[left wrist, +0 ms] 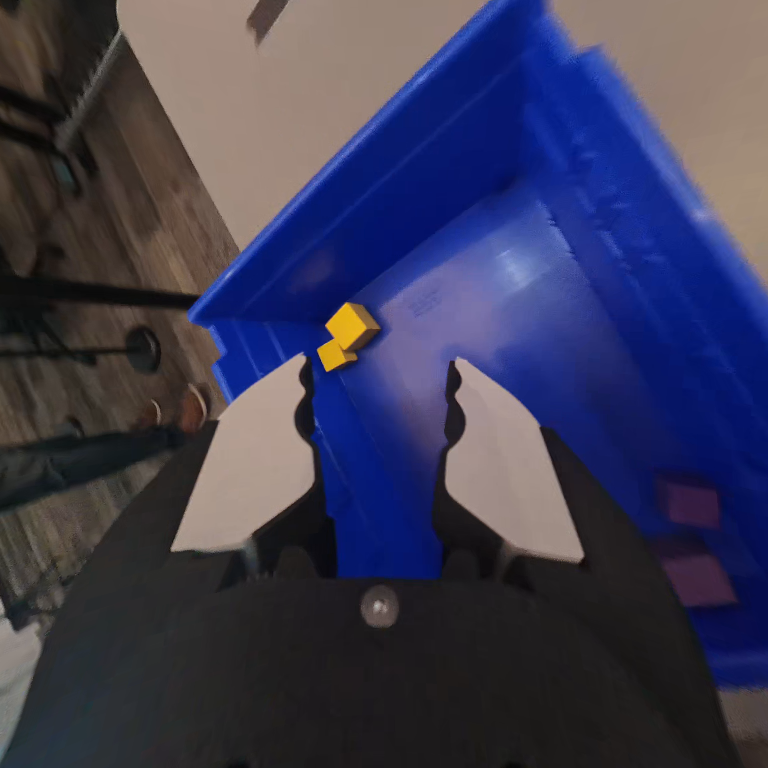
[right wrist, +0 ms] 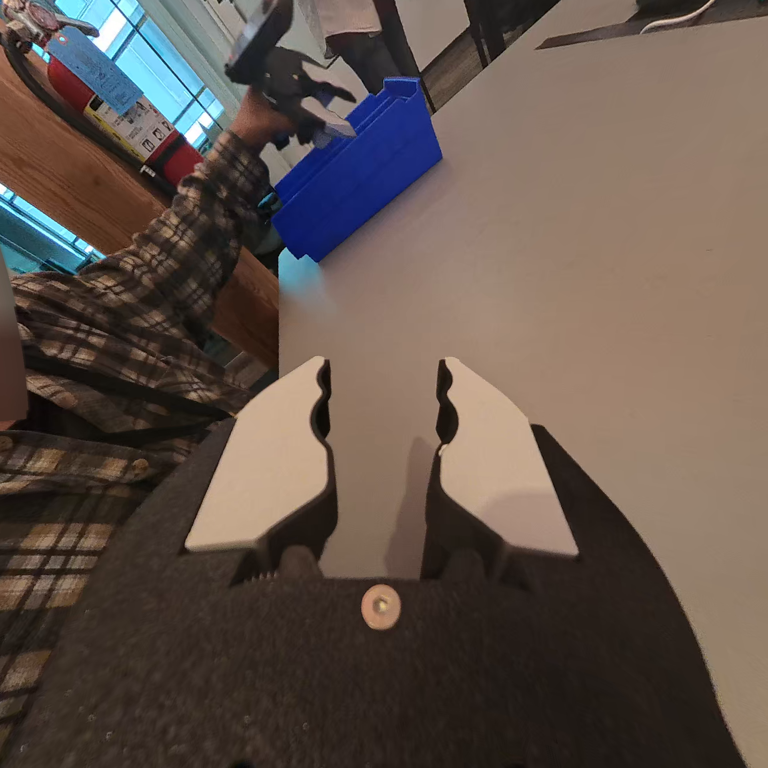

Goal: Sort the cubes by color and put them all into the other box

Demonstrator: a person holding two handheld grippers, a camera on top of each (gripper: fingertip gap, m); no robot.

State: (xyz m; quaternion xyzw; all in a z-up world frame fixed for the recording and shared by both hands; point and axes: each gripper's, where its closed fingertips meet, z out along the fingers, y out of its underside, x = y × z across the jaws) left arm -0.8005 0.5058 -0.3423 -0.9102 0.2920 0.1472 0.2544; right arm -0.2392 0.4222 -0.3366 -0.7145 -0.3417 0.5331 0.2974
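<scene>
In the left wrist view a blue box lies under my left gripper, which is open and empty above the box floor. Two yellow cubes sit together by the box's left wall, just ahead of my left fingertip. Two purple cubes show blurred at the right, by the box's right wall. In the right wrist view my right gripper is open and empty over the bare grey table. The blue box stands far off there, with the left gripper above it.
The table edge and a wooden floor with stand bases lie left of the box. A person's plaid sleeve reaches from the left toward the box. A red fire extinguisher and a standing person are beyond the table.
</scene>
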